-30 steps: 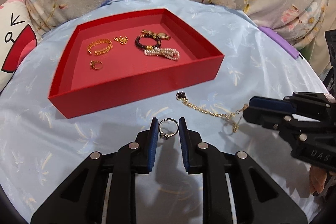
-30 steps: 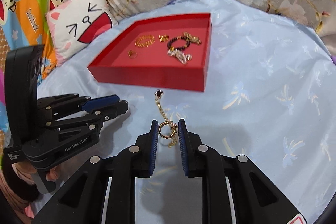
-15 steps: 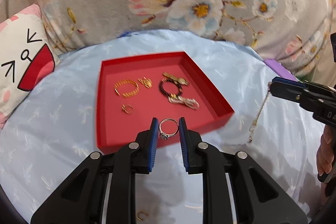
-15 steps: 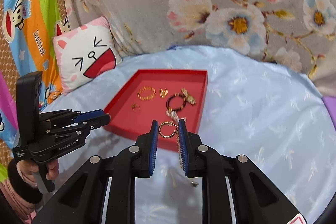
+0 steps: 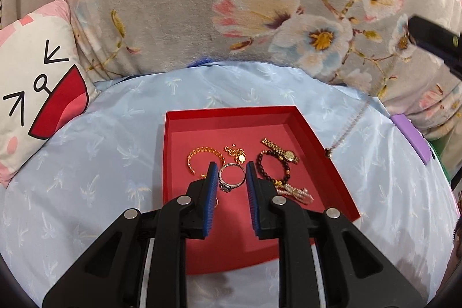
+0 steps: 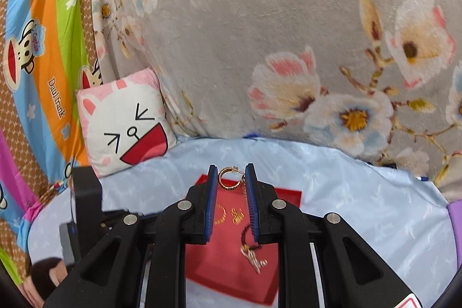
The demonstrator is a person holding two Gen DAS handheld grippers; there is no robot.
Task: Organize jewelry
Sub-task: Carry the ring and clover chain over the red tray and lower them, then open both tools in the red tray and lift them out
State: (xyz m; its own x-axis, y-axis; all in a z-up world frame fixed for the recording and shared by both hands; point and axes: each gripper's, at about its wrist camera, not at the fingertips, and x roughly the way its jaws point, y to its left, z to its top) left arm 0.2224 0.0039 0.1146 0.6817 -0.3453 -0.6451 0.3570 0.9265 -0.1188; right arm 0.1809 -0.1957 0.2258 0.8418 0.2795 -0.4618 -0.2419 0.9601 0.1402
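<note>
My left gripper (image 5: 231, 173) is shut on a silver ring (image 5: 231, 177) and holds it above the red tray (image 5: 228, 116). The tray holds a gold bracelet (image 5: 199, 156), a gold pendant (image 5: 235, 153), a dark bead bracelet (image 5: 267, 168), a gold watch (image 5: 281, 150) and a pearl piece (image 5: 294, 191). My right gripper (image 6: 231, 176) is shut on a gold hoop (image 6: 228, 177) with a thin chain (image 6: 247, 210) hanging from it, high over the tray (image 6: 288, 197). In the left wrist view the right gripper (image 5: 433, 38) is at the upper right, and the chain (image 5: 348, 129) dangles to the tray's right rim.
The tray sits on a light blue sheet (image 5: 115, 149). A cat-face pillow (image 5: 37, 94) lies at the left, a grey floral blanket (image 5: 231, 5) behind, a purple object (image 5: 411, 136) at the right. The left gripper's body (image 6: 83, 210) shows at the left in the right wrist view.
Both grippers have risen and moved forward over the tray, each still holding its piece. The chain has lifted off the sheet and now hangs free by the tray's right rim.
</note>
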